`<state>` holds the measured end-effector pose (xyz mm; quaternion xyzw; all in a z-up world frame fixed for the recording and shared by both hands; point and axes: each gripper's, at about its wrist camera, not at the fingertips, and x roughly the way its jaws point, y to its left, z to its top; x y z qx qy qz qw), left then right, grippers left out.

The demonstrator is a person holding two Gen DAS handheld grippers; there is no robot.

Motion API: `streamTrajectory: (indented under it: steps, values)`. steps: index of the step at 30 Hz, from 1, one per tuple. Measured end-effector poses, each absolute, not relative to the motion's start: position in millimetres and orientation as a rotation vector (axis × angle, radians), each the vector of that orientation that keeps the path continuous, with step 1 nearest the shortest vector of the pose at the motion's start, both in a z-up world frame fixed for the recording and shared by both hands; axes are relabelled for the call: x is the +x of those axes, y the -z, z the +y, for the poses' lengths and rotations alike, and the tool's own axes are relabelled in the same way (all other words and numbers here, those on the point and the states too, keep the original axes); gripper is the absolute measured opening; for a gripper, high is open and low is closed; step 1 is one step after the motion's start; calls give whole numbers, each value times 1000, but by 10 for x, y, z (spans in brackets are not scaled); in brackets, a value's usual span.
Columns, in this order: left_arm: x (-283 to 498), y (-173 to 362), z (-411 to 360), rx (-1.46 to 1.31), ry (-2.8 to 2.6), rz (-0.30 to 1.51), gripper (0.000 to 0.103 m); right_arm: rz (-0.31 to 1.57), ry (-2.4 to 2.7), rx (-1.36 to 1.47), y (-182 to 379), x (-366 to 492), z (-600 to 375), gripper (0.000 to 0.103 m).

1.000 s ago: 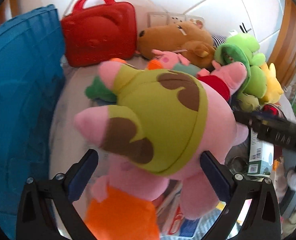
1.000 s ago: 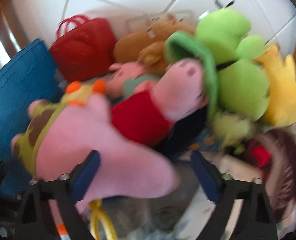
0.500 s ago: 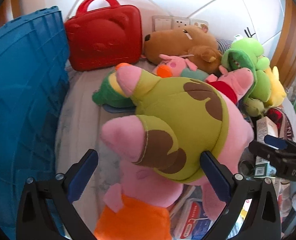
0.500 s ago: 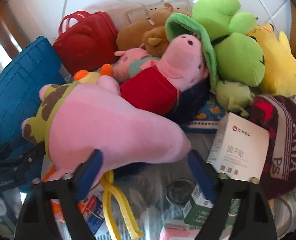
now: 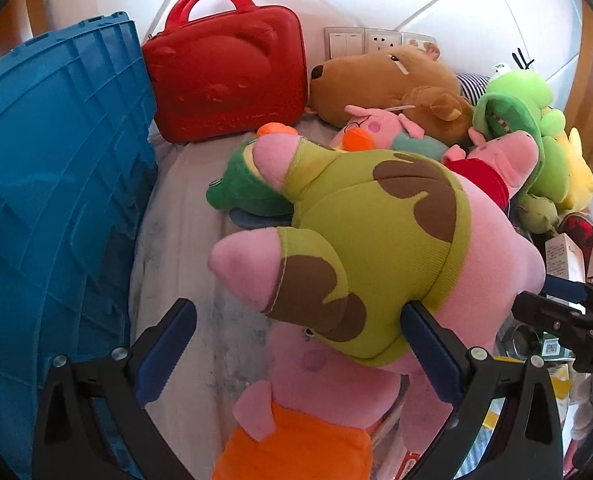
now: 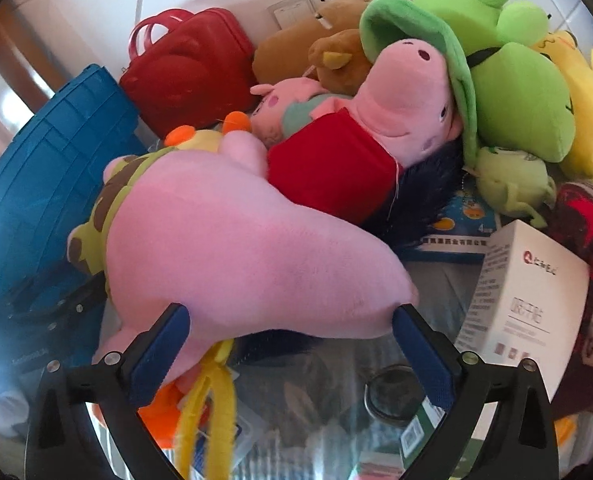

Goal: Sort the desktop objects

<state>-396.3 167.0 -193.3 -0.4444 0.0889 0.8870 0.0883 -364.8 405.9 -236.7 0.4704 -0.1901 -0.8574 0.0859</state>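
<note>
black claw (image 5: pixel 300 344) frames, blue pads (image 5: pixel 166 354), silver screws

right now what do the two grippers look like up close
Both match: the left gripper and right gripper have black angular frames with silver screw heads and two fingers faced with blue pads. Seen from the left wrist view, the right gripper's black body carries white lettering, only partly readable. No cables or sleeves show.

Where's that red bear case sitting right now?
In the left wrist view the red case stands upright against the white wall, between the blue crate and the brown plush.
</note>
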Motion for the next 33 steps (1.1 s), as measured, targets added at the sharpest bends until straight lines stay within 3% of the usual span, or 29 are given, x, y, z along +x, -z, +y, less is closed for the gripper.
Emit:
streamTrajectory:
  steps: [6,26,33]
  values:
    - [-3979,1847,1594,-1314,-2547,85,103,-607,2544,1388,2402,-3722,4102,103]
    - [-4154,1985,1596,-1302,-2642,169,103,-438,2497,1365,2444,-3884,3974,103]
    - [-4319,2116,1461,-1339,-2608,-91,103,-475,2461,1334,2568,-4005,3948,103]
